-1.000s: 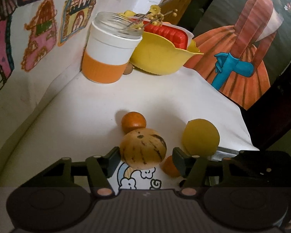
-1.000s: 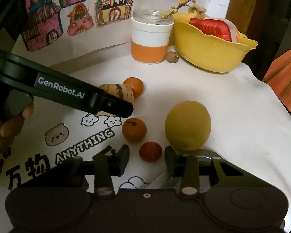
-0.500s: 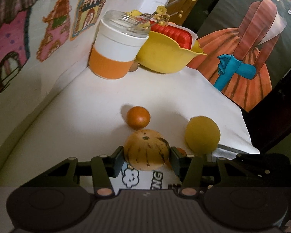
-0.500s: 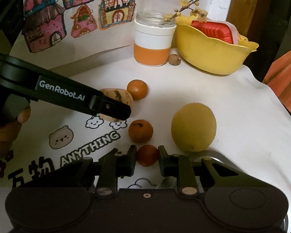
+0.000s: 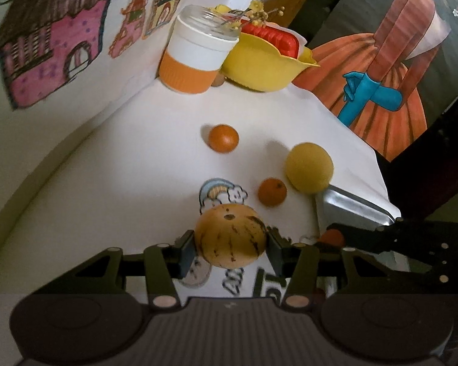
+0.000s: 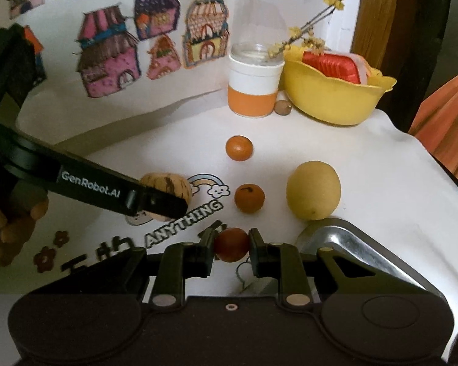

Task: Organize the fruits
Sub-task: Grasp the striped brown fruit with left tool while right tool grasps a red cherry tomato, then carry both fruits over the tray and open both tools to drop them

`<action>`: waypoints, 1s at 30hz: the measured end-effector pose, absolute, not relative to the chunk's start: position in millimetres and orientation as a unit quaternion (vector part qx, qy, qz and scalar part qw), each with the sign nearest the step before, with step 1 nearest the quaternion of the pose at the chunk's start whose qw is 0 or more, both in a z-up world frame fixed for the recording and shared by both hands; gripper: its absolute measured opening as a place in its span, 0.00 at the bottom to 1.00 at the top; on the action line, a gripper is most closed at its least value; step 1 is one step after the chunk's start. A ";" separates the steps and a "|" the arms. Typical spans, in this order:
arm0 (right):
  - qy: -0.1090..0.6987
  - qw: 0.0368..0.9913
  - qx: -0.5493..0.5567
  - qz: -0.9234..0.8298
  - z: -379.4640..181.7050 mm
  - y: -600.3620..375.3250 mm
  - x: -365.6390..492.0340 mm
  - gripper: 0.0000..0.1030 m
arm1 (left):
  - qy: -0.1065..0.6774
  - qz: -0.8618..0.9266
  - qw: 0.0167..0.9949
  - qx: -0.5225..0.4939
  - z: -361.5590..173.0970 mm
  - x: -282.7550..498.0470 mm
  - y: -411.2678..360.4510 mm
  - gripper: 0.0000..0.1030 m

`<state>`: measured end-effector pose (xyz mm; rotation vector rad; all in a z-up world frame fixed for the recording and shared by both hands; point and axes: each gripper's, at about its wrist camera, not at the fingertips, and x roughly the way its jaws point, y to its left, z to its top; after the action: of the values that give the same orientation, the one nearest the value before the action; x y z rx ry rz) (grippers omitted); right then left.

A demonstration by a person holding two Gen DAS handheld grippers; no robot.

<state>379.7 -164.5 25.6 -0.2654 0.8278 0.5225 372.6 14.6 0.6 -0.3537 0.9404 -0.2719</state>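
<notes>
Two grippers gripping fruit: left gripper (image 5: pixel 230 248) clamping striped tan melon (image 5: pixel 230 238), right gripper (image 6: pixel 231 248) pinching small red fruit (image 6: pixel 231 244); next, carrying both to metal tray (image 6: pixel 345 241) beside.

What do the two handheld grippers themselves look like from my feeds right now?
Both are matte black plastic. The left gripper and right gripper each have two angular fingers on linkage arms with pale round pivot caps, above a ribbed dark housing. White "GenRobot.AI" lettering runs along the left one's side in the right wrist view. No cables or sleeves show.
</notes>
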 end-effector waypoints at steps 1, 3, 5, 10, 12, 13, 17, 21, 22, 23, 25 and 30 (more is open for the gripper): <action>0.394 0.875 -0.127 0.250 29.1 -165.7 375.3 0.24 | 0.451 -0.129 0.867 -0.167 2.0 369.2 12.9 0.52; 0.390 0.877 -0.126 0.250 35.0 -169.2 367.1 0.24 | 0.452 -0.131 0.867 -0.160 4.8 361.5 9.0 0.52; 0.388 0.879 -0.123 0.248 39.0 -173.2 359.1 0.24 | 0.454 -0.134 0.867 -0.156 6.9 354.7 4.5 0.52; 0.387 0.883 -0.118 0.237 44.2 -188.1 340.3 0.24 | 0.459 -0.136 0.865 -0.149 10.6 339.9 -7.4 0.52; 0.388 0.885 -0.115 0.232 45.7 -195.5 333.8 0.24 | 0.457 -0.138 0.866 -0.149 13.8 335.0 -10.6 0.52; 0.387 0.886 -0.114 0.229 46.5 -199.8 330.7 0.24 | 0.457 -0.139 0.866 -0.148 15.7 333.1 -12.1 0.52; 0.389 0.890 -0.104 0.215 48.8 -216.4 320.8 0.24 | 0.454 -0.146 0.867 -0.143 22.1 327.3 -21.0 0.52; 0.394 0.892 -0.091 0.201 48.4 -233.1 312.6 0.24 | 0.454 -0.152 0.866 -0.142 26.6 322.0 -31.0 0.52; 0.395 0.893 -0.090 0.197 48.1 -237.3 310.4 0.24 | 0.453 -0.153 0.866 -0.145 28.3 321.2 -32.6 0.52; 0.396 0.893 -0.088 0.195 47.6 -240.1 308.6 0.24 | 0.451 -0.156 0.867 -0.146 30.8 320.3 -34.5 0.52; 0.401 0.893 -0.084 0.187 45.4 -246.9 305.7 0.24 | 0.445 -0.160 0.869 -0.147 36.4 319.3 -39.2 0.52; 0.410 0.892 -0.070 0.175 36.7 -259.3 298.9 0.24 | 0.434 -0.178 0.871 -0.147 47.7 318.1 -56.2 0.52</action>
<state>298.9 -259.3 36.7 -0.1462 0.8513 0.3631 318.1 -56.2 47.7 -0.3077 0.9072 -0.3728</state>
